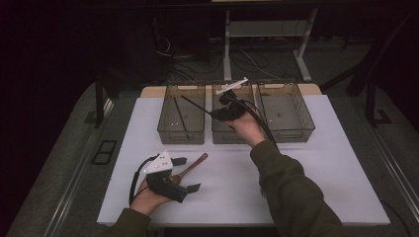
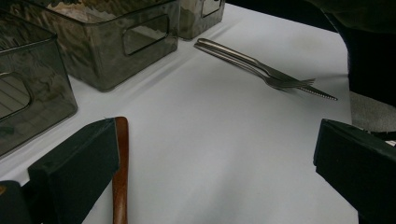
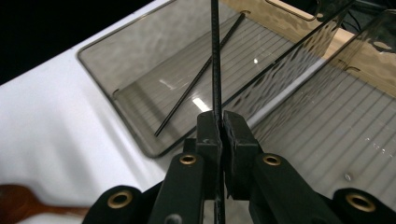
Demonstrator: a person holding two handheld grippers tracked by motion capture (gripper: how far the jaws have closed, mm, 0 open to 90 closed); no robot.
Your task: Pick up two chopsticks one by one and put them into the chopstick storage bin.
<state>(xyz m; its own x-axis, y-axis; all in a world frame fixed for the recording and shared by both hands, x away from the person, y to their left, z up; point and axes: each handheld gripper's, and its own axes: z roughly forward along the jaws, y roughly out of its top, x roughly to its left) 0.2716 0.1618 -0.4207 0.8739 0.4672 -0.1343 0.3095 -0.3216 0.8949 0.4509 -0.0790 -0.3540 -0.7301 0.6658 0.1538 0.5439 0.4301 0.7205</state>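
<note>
Right hand-held gripper (image 1: 213, 113) is clamped tight on a thin black stick (image 1: 193, 104), jaws pressed together with the stick running up between them; it hangs over the middle bin (image 1: 232, 136) near the far edge of the tabletop (image 1: 321, 177), and the stick slants out over the left bin (image 1: 181, 136); a second black stick (image 3: 201, 74) lies flat on the ribbed floor of that left bin; the wall between the two bins stands just under the held stick. Left hand-held gripper (image 1: 190, 174) rests near the front-left corner of the tabletop with jaws spread wide and nothing between them; a wooden-handled utensil (image 1: 192, 165) lies just beside its left jaw, touching or nearly so; I cannot tell which. A fork (image 2: 261, 70) and a knife (image 2: 322, 93) lie side by side on the tabletop farther along; a third bin (image 1: 286, 133) stands at the right of the row.
</note>
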